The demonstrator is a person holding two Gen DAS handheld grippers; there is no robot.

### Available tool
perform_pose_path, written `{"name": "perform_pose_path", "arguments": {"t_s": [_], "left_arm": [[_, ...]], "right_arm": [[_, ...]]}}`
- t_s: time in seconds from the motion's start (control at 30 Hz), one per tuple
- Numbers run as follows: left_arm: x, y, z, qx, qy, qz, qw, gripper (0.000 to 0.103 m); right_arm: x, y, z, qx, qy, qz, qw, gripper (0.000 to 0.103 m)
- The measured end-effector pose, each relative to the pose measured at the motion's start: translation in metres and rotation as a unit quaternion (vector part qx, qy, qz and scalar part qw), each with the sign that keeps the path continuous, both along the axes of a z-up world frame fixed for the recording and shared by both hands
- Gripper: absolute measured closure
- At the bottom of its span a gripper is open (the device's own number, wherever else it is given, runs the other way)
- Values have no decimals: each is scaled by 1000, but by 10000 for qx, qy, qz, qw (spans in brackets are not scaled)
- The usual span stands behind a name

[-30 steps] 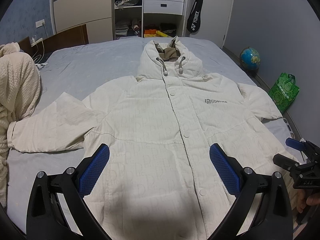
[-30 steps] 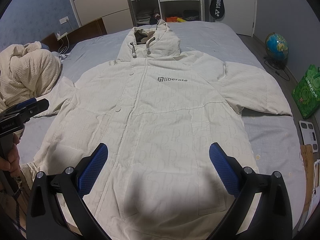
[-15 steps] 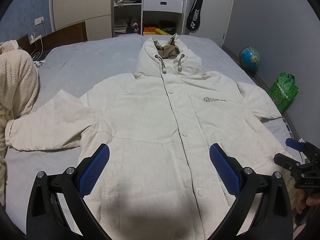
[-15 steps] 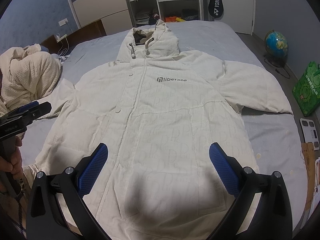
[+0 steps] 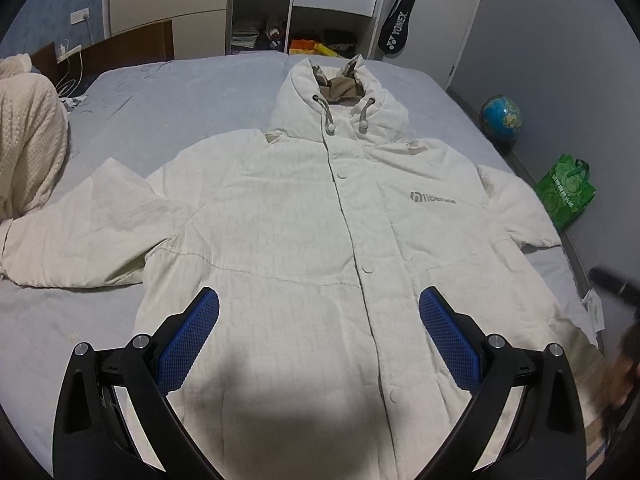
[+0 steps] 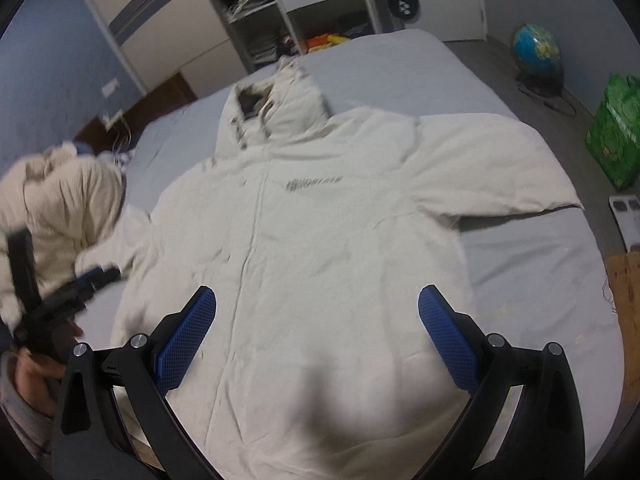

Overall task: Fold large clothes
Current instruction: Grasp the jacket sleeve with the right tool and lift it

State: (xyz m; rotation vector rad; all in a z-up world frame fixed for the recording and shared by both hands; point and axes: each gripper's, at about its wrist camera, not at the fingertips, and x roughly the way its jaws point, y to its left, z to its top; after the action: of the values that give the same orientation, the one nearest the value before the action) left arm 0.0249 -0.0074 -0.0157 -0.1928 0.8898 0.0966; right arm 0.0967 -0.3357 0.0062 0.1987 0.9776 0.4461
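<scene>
A: Where do we stand with the cream-white padded hooded jacket (image 5: 304,240)?

B: It lies flat and face up on the grey-blue bed (image 5: 180,112), snapped shut down the front, hood toward the top of the frame, both sleeves spread out to the sides. No fold is in it yet, so we judge we are at the very start: choosing a first hold.

A: And our claws?

B: The left claw (image 5: 319,340) hovers over the lower front of the jacket, low in the left wrist frame, its blue pads wide apart with nothing between them. The right claw (image 6: 317,338) hangs over the lower front as well, equally spread and empty. The right wrist picture is smeared, so finer detail there is lost to us.

A: What does the next move ask of us?

B: Likely a sleeve first. One sleeve (image 5: 80,232) lies at the middle left of the left wrist frame, its cuff close to the cream knitted blanket (image 5: 28,140); the other sleeve (image 6: 500,172) reaches the upper right of the right wrist frame. We would need to pinch the padded cloth near a cuff and carry it across the chest without dragging the body askew.
</scene>
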Motion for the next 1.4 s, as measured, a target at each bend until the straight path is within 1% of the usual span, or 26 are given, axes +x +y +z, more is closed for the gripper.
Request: {"name": "perform_pose_path", "arguments": {"t_s": [0.07,0.13,0.23,0.33,0.43,0.53,0.67,0.77,0.83,0.97,1.07,1.1,1.23,1.3,1.33,1.37,1.4], "left_arm": [[4,-1,-2,15,37,-27,10000,7],[8,-1,-3,26,60,-64,10000,7],[16,-1,-3,76,92,-138,9998,7],[23,2,-3,133,102,-174,9997,7],[33,8,-3,155,92,-129,9998,7],[49,12,-6,221,84,-108,9997,7],[70,13,-9,321,80,-124,9994,7],[82,12,-12,313,70,-182,9993,7],[89,10,-13,335,90,-274,9990,7],[98,6,-11,404,21,-406,9984,7],[104,6,-11,400,13,-421,9983,7],[105,6,-12,374,27,-424,9984,7],[107,7,-12,360,64,-460,9983,7],[106,7,-10,358,47,-483,9982,7],[106,7,-9,361,37,-492,9981,7],[106,7,-9,363,32,-499,9981,7],[107,7,-9,366,27,-516,9980,7]], "right_arm": [[13,-20,4,82,-21,-152,9998,6],[27,-42,3,29,-35,-360,9993,6],[52,-84,-11,19,81,-790,9968,6],[71,-120,-32,222,214,-1107,9934,6],[85,-146,-49,400,336,-1337,9896,6],[101,-172,-68,752,548,-1699,9811,6],[121,-208,-96,1457,860,-2238,9598,7],[135,-222,-109,1633,980,-2472,9501,8],[144,-229,-116,1751,1051,-2596,9439,12],[159,-239,-131,1957,1191,-2885,9297,13],[167,-236,-140,1932,1279,-2949,9270,21],[170,-237,-143,1942,1295,-2992,9252,27],[182,-244,-152,2002,1326,-3263,9143,39],[185,-252,-157,2110,1315,-3494,9034,43],[187,-256,-159,2181,1298,-3635,8964,48],[188,-259,-161,2198,1295,-3723,8924,52],[190,-263,-163,2211,1317,-3850,8863,61]]}}
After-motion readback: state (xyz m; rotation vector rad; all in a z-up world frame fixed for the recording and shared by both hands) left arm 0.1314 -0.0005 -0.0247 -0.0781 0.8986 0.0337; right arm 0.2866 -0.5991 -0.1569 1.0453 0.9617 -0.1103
